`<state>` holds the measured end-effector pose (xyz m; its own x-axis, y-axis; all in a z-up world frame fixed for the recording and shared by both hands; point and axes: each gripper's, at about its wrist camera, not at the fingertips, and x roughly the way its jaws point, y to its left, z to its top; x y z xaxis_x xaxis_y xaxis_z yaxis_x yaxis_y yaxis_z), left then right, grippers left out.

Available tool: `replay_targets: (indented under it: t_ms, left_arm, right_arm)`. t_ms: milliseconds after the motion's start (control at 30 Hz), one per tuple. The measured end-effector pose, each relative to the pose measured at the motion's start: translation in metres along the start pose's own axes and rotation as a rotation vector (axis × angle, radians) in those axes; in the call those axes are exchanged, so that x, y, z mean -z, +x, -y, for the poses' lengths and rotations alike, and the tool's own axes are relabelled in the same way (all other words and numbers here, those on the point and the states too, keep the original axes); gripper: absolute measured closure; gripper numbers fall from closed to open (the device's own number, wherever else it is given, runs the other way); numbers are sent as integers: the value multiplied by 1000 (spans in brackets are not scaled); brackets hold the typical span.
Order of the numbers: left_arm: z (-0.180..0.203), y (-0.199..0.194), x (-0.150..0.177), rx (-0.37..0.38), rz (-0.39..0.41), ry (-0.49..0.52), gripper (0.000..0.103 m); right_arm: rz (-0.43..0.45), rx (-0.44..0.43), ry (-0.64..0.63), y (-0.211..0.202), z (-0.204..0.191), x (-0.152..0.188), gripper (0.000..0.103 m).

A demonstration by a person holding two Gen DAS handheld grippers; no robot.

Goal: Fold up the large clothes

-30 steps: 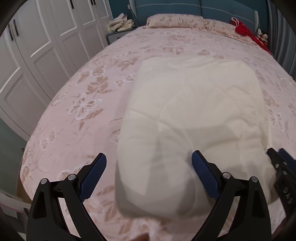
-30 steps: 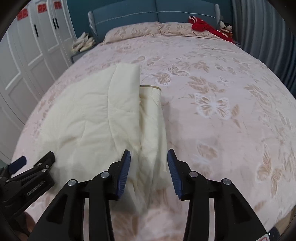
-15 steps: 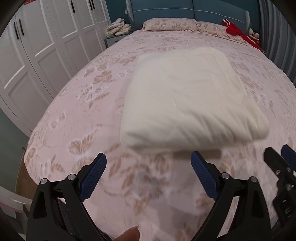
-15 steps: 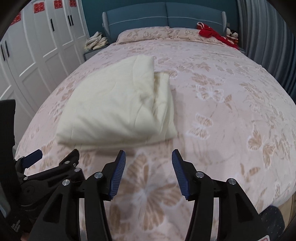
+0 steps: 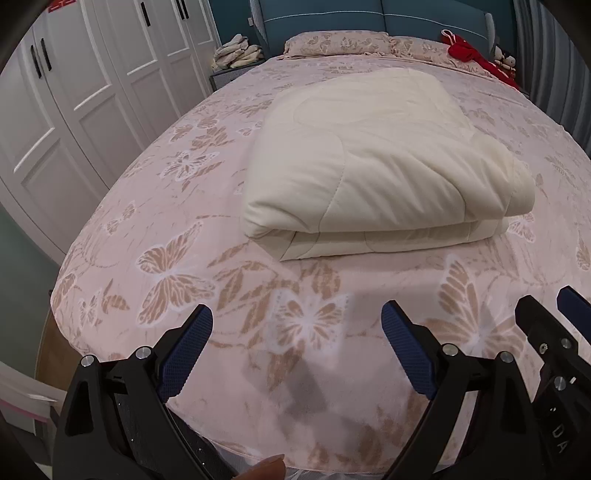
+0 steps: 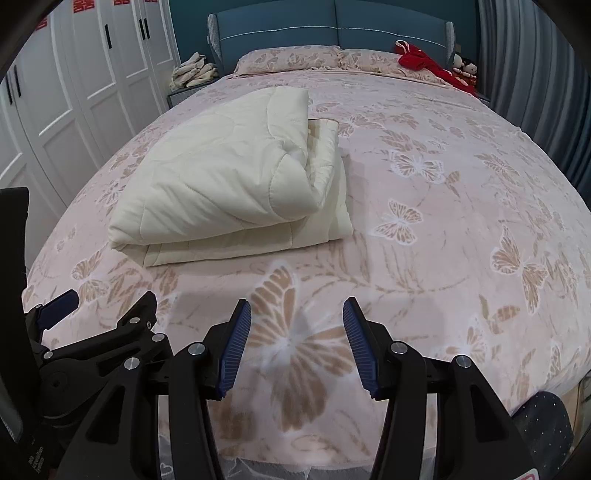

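Observation:
A cream quilted blanket point(image 5: 380, 162) lies folded in a thick stack on the pink butterfly-print bed point(image 5: 184, 184). It also shows in the right wrist view point(image 6: 229, 177), with a lower layer sticking out on its right side. My left gripper point(image 5: 297, 347) is open and empty, over the bed's near edge, well short of the blanket. My right gripper point(image 6: 297, 341) is open and empty too, over the near edge, to the right of the left one. Part of the left gripper point(image 6: 92, 332) shows at the left of the right wrist view.
White wardrobe doors point(image 5: 74, 92) stand along the left. A teal headboard point(image 6: 332, 26), pillows point(image 6: 288, 59) and red cloth point(image 6: 424, 62) are at the far end. A pile of pale cloth point(image 6: 192, 72) sits on a nightstand. Grey curtains point(image 6: 535, 74) hang on the right.
Both grippers have drawn back from the folded blanket toward the bed's near edge. The blanket, close under the fingers a second ago, now lies apart and still. The right jaws stand wider.

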<state>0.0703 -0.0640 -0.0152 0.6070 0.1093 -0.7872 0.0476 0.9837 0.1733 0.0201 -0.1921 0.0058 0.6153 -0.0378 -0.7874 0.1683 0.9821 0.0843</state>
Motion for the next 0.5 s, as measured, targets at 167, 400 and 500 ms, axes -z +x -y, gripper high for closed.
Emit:
replay_targets:
  t_ms: [167, 400, 500]
  left_arm:
    - [0, -2, 6, 9, 6, -7, 13]
    - [-1, -9, 12, -15, 46, -15, 13]
    - [-1, -11, 12, -25, 54, -16, 13]
  right_arm:
    - [11, -3, -7, -3, -3, 3, 51]
    - [14, -1, -13, -5, -4, 5, 51]
    - [19, 6, -21, -7, -6, 7, 51]
